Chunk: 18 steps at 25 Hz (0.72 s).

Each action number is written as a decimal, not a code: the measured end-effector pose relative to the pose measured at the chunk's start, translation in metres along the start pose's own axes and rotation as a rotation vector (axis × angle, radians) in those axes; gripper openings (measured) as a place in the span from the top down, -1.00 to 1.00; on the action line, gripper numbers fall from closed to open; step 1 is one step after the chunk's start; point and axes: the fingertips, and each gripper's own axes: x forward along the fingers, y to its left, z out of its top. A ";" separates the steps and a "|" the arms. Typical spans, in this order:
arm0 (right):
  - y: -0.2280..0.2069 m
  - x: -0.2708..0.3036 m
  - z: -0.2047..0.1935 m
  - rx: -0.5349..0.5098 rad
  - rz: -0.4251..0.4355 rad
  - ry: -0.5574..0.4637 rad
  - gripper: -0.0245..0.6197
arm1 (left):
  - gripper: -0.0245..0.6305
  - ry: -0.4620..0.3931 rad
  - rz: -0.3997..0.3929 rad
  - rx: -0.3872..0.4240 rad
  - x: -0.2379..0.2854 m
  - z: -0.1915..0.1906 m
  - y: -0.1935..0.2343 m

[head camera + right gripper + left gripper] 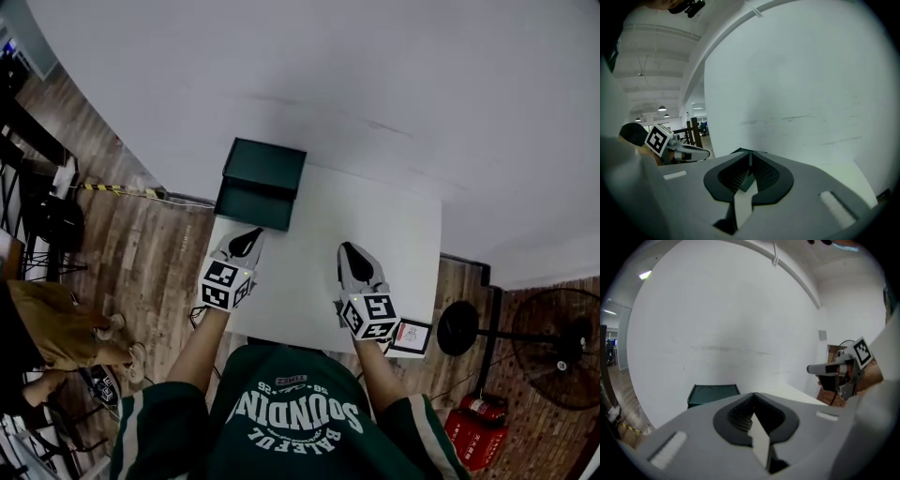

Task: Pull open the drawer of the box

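Just before the box (261,183), facing its long front, hang the left tongs (253,232), pinched together and empty; the right tongs (346,247), likewise closed on nothing, lie farther from the box, which occupies the desk's (394,234) far-left corner.

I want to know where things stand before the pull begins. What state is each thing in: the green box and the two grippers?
box: looks closed, nothing pulled out of its front; stands at the far left corner of the table.
left gripper: jaws together, empty, just short of the box and not touching it.
right gripper: jaws together, empty, above the table.
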 end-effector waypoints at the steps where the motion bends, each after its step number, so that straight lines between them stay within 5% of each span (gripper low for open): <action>1: -0.003 -0.001 0.003 0.001 0.001 -0.009 0.92 | 0.76 -0.018 0.011 0.010 -0.004 0.009 -0.001; 8: -0.003 -0.007 0.022 -0.028 0.031 -0.047 0.92 | 0.76 -0.134 0.045 0.047 -0.029 0.061 -0.013; 18: -0.003 -0.010 0.029 -0.052 0.063 -0.069 0.92 | 0.77 -0.158 0.059 0.039 -0.028 0.069 -0.022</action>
